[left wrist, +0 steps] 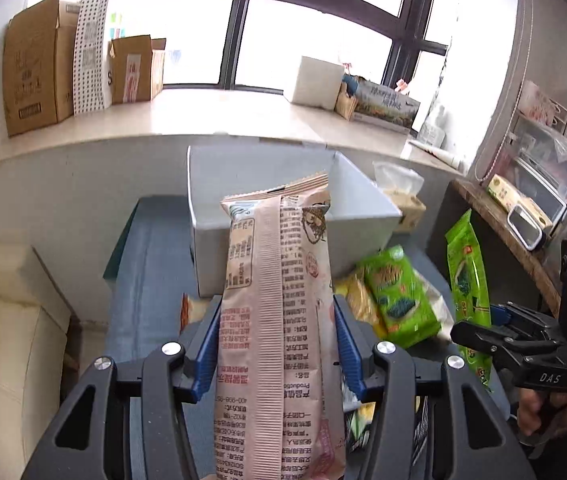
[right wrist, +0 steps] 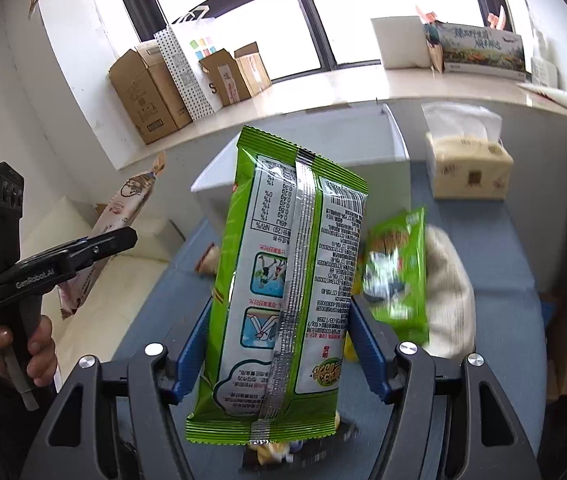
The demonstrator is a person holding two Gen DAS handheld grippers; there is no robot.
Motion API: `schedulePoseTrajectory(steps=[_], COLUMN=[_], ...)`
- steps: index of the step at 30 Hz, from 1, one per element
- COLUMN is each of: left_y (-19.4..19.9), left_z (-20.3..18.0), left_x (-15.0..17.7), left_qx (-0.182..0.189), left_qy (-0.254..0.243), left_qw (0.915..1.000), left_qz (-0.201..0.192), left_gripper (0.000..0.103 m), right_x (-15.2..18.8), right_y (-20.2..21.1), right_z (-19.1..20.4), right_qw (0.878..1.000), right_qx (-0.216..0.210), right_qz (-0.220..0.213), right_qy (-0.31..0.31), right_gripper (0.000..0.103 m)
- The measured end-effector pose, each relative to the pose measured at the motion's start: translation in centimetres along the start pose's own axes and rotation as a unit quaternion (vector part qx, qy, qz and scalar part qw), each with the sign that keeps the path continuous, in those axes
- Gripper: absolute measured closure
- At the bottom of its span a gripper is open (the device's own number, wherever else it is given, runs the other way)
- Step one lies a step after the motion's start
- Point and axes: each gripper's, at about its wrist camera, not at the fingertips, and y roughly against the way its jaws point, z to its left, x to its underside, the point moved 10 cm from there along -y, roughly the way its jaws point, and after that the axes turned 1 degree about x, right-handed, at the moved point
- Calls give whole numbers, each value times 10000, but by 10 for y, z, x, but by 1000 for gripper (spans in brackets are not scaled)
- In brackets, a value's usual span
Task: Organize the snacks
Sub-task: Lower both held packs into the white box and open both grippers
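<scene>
My left gripper [left wrist: 277, 328] is shut on a long pink-brown snack packet [left wrist: 275, 320], held upright with its back seam facing me, in front of the white open box [left wrist: 363, 216]. My right gripper [right wrist: 279, 332] is shut on a green snack packet [right wrist: 283, 280], also back side up, held above the blue surface before the same white box [right wrist: 397, 168]. A second green packet [left wrist: 399, 292] lies on a pile of snacks beside the box; it also shows in the right wrist view [right wrist: 399, 272]. Each gripper shows in the other's view: the right one [left wrist: 483, 330], the left one [right wrist: 99, 246].
A tissue pack [right wrist: 467, 168] stands right of the box. A cream cloth-like bundle [right wrist: 451, 292] lies by the snacks. Cardboard boxes [left wrist: 35, 68] and a dotted bag [left wrist: 89, 52] stand on the window ledge. A cream sofa [left wrist: 3, 340] is left, shelves [left wrist: 531, 184] right.
</scene>
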Motion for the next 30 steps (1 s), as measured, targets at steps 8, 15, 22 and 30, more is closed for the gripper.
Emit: schedulePoseTrajectory(steps=[8, 15, 22, 30], left_y=[-48, -122, -149, -128], left_z=[24, 34, 41, 59], left_x=[-95, -126, -114, -112], left_qx=[-254, -576, -318, -615], left_qy=[-2, -84, 96, 58], left_qw=[9996, 9980, 9981, 9975], left_qz=[-101, 260, 521, 346], left_gripper=[47, 47, 0, 0], right_x=[-119, -176, -176, -171], right_y=[-59, -129, -151, -133], right_z=[-36, -85, -106, -107], right_qw=[9988, 9942, 9906, 9949], right_qx=[413, 962, 1253, 975], right_qz=[-101, 291, 393, 196], right_qy=[224, 390, 383, 189], right_gripper=[33, 32, 0, 0])
